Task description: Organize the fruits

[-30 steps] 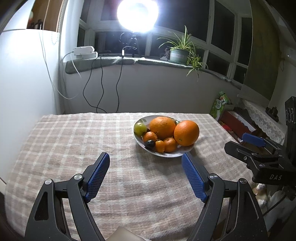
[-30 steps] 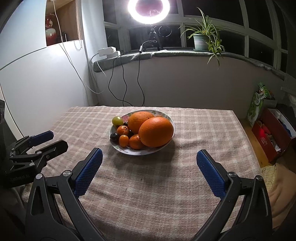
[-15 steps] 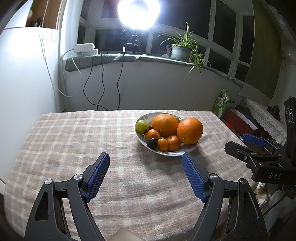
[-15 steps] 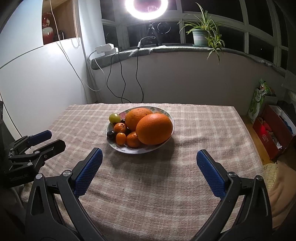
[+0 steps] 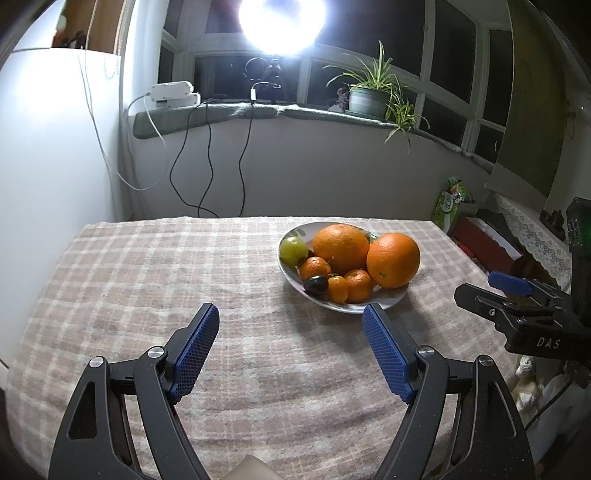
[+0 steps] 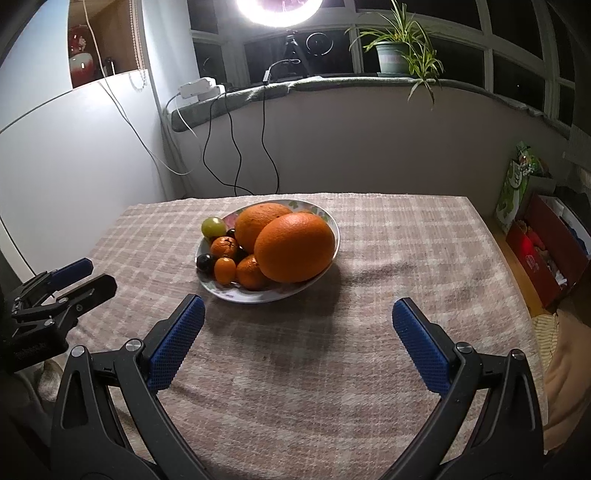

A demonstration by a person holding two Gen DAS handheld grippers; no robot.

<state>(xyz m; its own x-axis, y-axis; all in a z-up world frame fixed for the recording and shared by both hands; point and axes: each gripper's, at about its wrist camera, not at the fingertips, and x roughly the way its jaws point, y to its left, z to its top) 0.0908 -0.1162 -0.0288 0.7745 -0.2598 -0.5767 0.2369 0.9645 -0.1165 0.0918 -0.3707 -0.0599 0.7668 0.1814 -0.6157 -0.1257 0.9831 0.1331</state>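
A white plate (image 5: 388,301) (image 6: 229,293) on the checked tablecloth holds two big oranges (image 5: 393,260) (image 6: 294,247), a green fruit (image 5: 293,249) (image 6: 213,226), several small tangerines (image 5: 357,285) (image 6: 224,246) and a dark plum (image 5: 316,285) (image 6: 205,263). My left gripper (image 5: 290,345) is open and empty, short of the plate and to its left. My right gripper (image 6: 295,339) is open and empty, just in front of the plate. Each gripper shows at the edge of the other's view, the right gripper (image 5: 517,306) and the left gripper (image 6: 55,291).
The checked tablecloth (image 5: 147,280) covers the table up to a low wall with hanging cables (image 5: 207,166). A potted plant (image 6: 395,55) and a ring light (image 6: 277,7) stand on the sill. Boxes and a green bag (image 6: 517,188) sit on the floor at the right.
Both grippers have edged forward and tilted, so the plate sits a little higher and nearer in both views. The fruit has not moved and both grippers stay open.
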